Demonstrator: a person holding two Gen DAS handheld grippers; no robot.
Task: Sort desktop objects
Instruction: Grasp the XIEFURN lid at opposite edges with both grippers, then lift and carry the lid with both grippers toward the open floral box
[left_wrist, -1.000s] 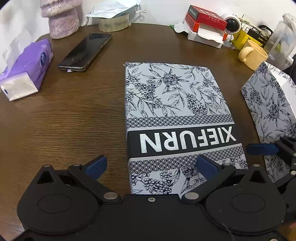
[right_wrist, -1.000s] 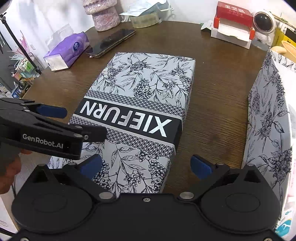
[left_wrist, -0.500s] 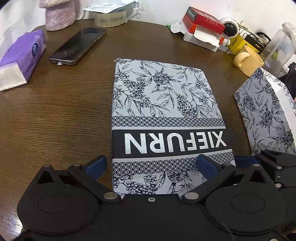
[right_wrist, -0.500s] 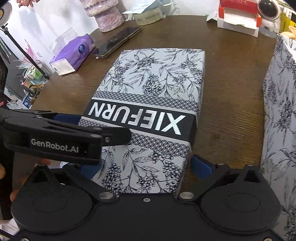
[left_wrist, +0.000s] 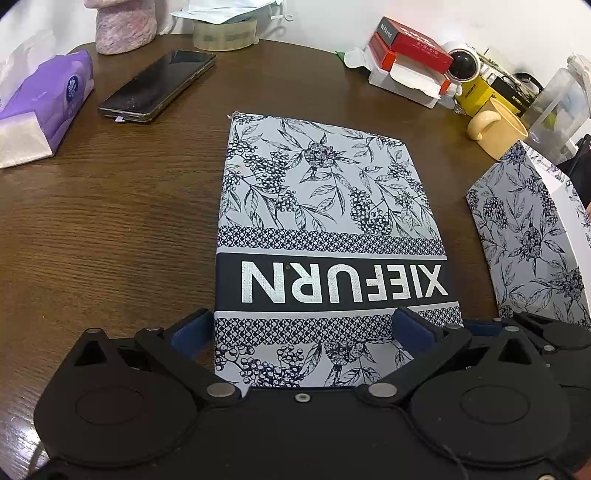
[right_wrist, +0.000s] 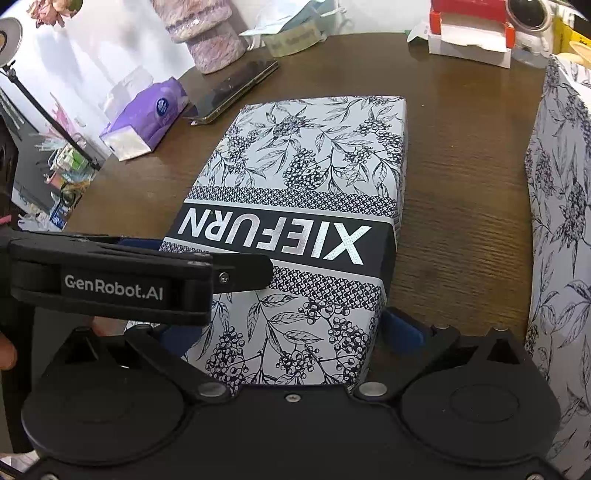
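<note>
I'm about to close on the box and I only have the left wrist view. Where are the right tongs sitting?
Observer: The right tongs are open, with one finger on either side of the box's near end.
Operator: Are my left tongs in their way?
Observer: The left tongs cross the right camera's view, above the box's near left corner.
Operator: Is there anything past the table's left edge?
Observer: A thin black stand rises there, beside the table.
</note>
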